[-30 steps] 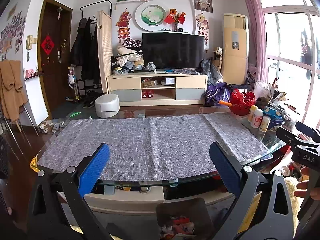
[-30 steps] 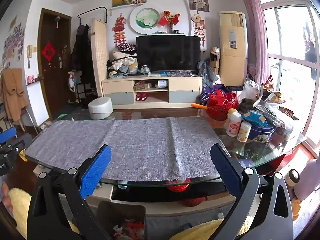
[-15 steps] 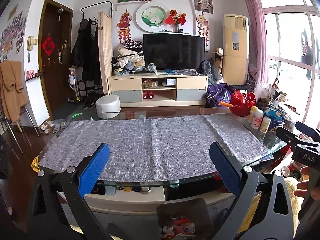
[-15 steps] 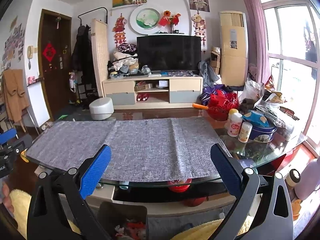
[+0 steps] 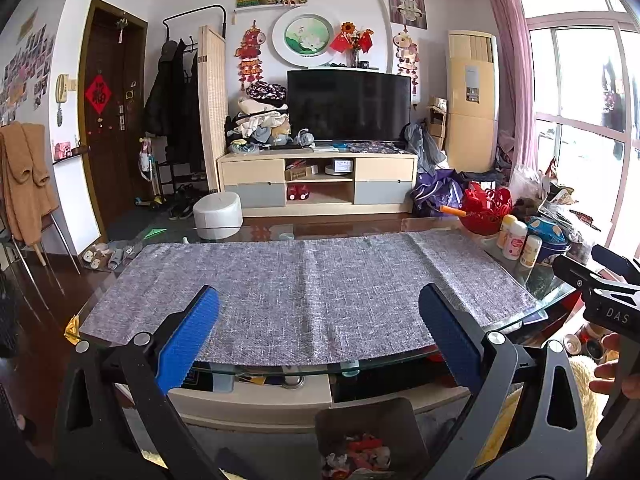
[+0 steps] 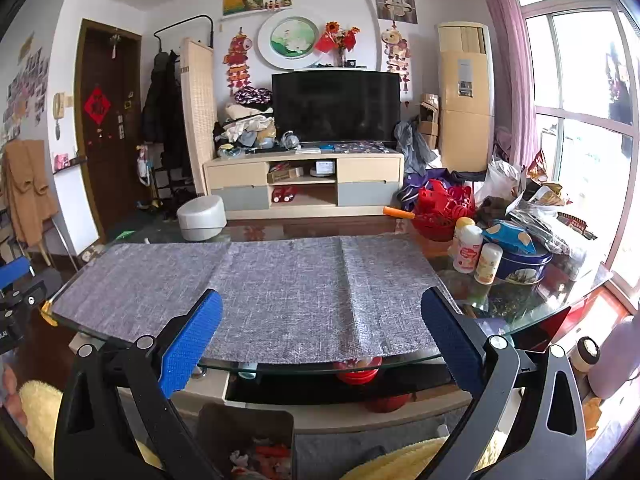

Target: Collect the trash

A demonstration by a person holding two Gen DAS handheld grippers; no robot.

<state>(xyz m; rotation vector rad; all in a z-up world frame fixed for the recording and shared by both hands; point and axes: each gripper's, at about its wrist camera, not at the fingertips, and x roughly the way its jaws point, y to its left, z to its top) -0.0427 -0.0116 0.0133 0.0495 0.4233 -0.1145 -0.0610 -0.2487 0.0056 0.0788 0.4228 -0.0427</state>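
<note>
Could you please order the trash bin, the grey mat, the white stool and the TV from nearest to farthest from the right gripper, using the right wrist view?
From the right gripper:
1. Trash bin, on the floor below its fingers.
2. Grey mat, on the glass table ahead.
3. White stool, beyond the table, left.
4. TV, at the far wall.

Left gripper (image 5: 320, 332): black angular arms, silver screws, ribbed blue pads (image 5: 188, 342); right gripper (image 6: 322, 334) alike; white "DAS" lettering at three o'clock.

Trash bin (image 5: 368, 436) cut by bottom edge
</note>
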